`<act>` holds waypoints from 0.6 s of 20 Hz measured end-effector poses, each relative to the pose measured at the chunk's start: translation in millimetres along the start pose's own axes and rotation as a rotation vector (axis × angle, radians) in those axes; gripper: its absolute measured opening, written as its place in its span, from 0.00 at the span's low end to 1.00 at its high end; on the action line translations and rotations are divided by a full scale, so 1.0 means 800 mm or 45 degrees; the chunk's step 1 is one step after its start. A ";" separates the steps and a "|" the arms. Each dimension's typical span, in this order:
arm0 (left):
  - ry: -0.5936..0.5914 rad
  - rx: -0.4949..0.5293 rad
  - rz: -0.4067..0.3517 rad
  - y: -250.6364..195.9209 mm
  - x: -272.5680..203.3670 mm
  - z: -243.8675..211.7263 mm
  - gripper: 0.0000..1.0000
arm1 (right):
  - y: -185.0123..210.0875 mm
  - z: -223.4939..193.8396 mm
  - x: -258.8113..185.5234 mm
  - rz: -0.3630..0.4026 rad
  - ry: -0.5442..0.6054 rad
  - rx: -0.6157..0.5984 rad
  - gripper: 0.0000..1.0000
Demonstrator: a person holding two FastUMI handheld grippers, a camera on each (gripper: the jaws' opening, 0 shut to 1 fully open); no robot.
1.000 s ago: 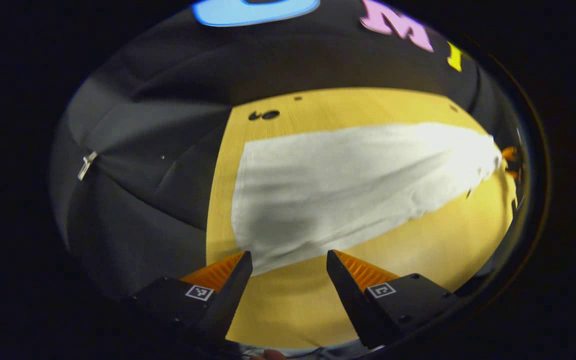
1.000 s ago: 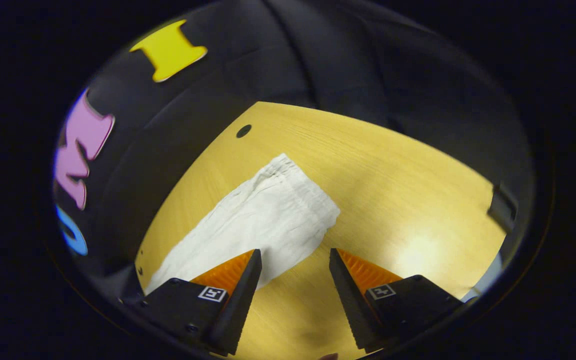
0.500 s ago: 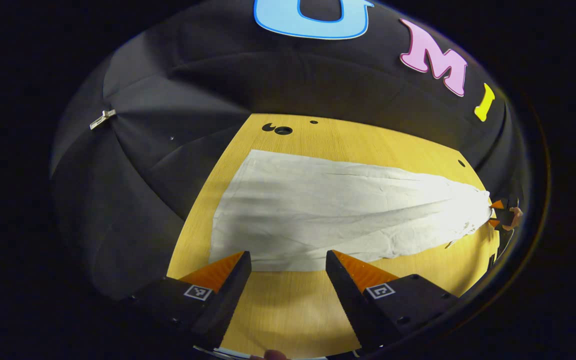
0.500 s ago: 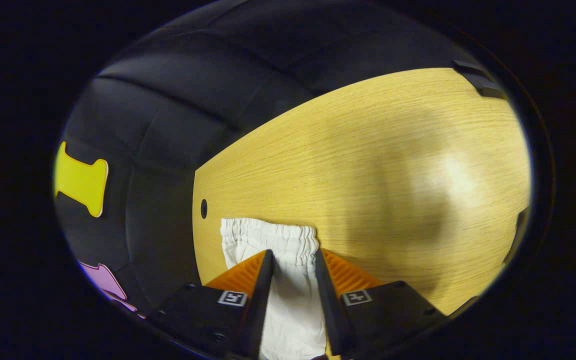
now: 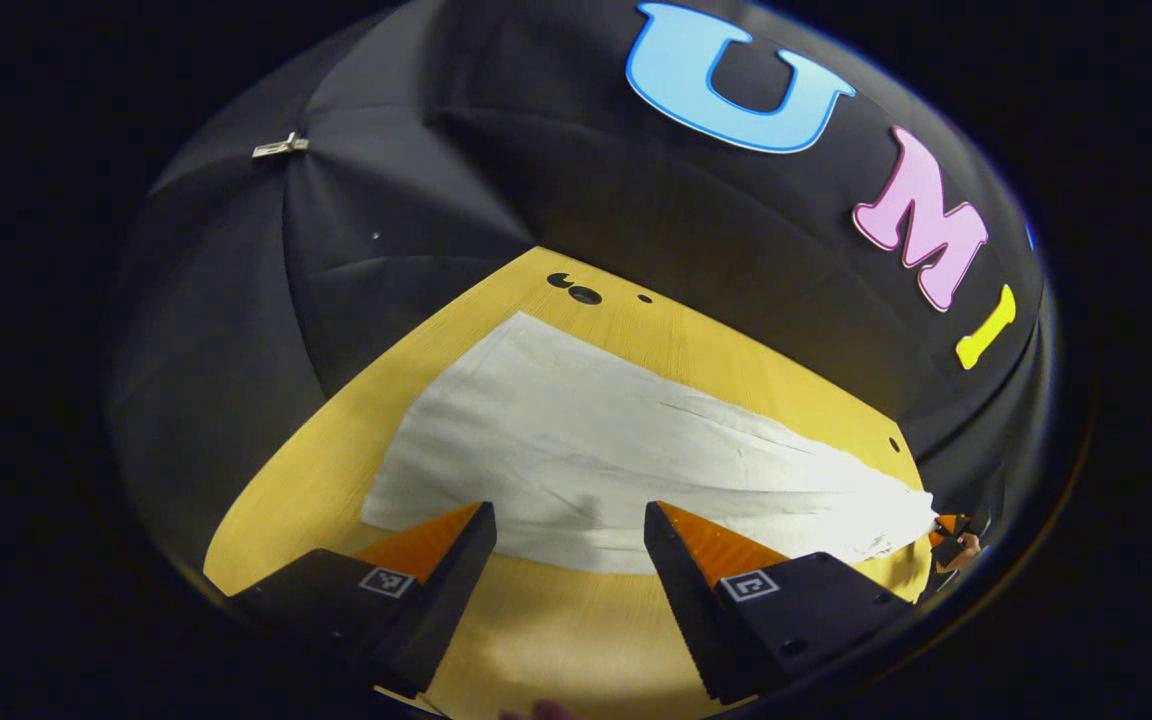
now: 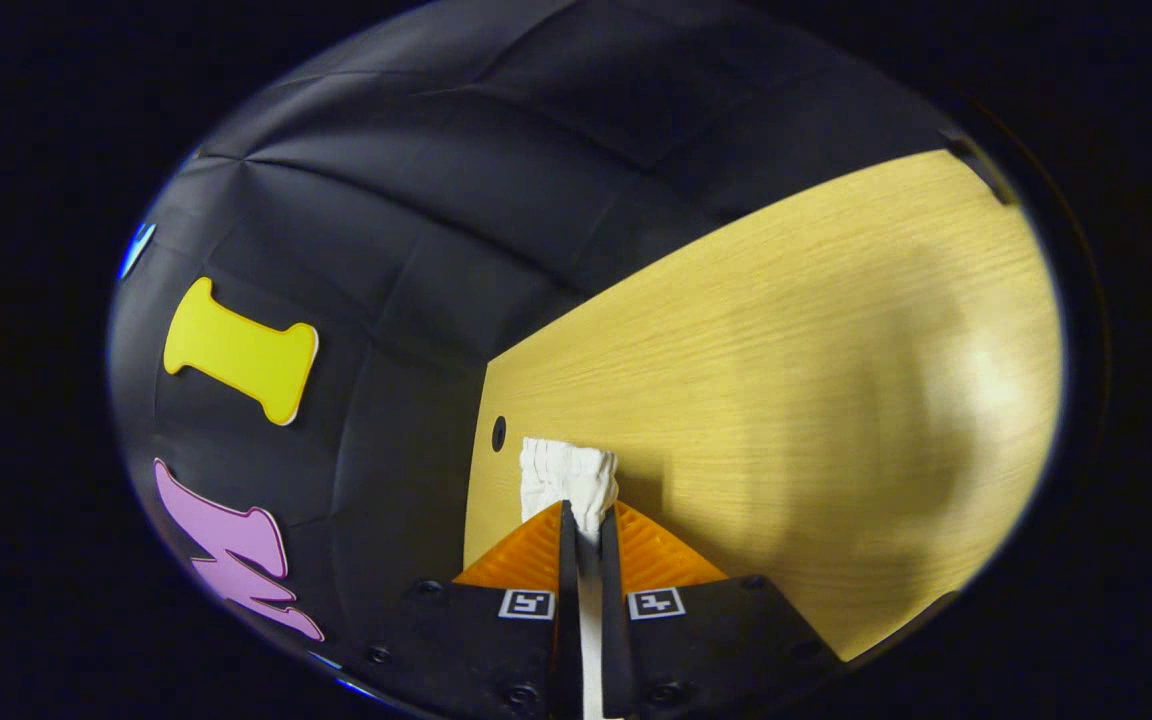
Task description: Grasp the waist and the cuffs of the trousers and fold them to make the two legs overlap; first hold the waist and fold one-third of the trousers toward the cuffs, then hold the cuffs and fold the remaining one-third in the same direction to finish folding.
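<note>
Right gripper (image 6: 582, 525) clamps trousers (image 6: 568, 472) waist; left gripper (image 5: 568, 525) spread

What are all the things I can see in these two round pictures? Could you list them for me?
trousers: one pair, white, lying flat along the wooden table; its gathered waistband is bunched up at the right gripper.
table: one, light yellow wood grain, with small dark holes near its far edge.
booth wall: black cloth, behind and around the table.
clip: one, small and pale, on the cloth wall in the left gripper view.
left gripper: one, jaws wide apart, at the near edge of the trousers' leg end, holding nothing.
right gripper: one, jaws pressed together on the waistband; it appears far off in the left gripper view at the trousers' distant end.
</note>
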State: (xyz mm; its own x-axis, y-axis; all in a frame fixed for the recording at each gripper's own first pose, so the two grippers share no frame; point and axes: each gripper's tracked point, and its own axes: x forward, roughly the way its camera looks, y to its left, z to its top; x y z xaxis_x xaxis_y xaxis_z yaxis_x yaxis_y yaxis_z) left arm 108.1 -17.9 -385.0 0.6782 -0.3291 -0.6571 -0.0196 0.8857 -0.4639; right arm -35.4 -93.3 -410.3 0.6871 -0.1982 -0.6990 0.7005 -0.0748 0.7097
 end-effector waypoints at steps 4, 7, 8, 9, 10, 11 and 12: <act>0.020 0.007 -0.042 -0.012 -0.001 -0.017 0.95 | 0.012 0.018 -0.013 0.000 -0.038 -0.070 0.12; 0.070 -0.107 -0.100 -0.032 0.000 -0.043 0.95 | 0.050 0.017 -0.029 0.136 -0.024 -0.133 0.12; 0.090 -0.153 -0.119 -0.039 -0.001 -0.052 0.95 | 0.072 0.014 -0.040 0.204 -0.013 -0.135 0.12; 0.099 -0.196 -0.132 -0.042 -0.003 -0.061 0.95 | 0.099 0.005 -0.048 0.275 -0.003 -0.133 0.12; 0.100 -0.237 -0.139 -0.042 -0.002 -0.066 0.95 | 0.132 -0.012 -0.057 0.344 0.014 -0.134 0.12; 0.100 -0.282 -0.142 -0.041 0.002 -0.070 0.95 | 0.159 -0.032 -0.065 0.405 0.041 -0.144 0.12; 0.102 -0.338 -0.142 -0.038 0.006 -0.072 0.95 | 0.182 -0.055 -0.071 0.456 0.072 -0.161 0.12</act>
State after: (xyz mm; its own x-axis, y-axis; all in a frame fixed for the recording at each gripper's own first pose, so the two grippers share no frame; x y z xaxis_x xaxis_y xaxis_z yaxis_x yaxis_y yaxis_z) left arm 70.1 -65.7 -408.2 0.6273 -0.4538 -0.6329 -0.1463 0.7295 -0.6681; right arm 35.9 -49.8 -271.2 0.8998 -0.1355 -0.4146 0.4297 0.1116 0.8961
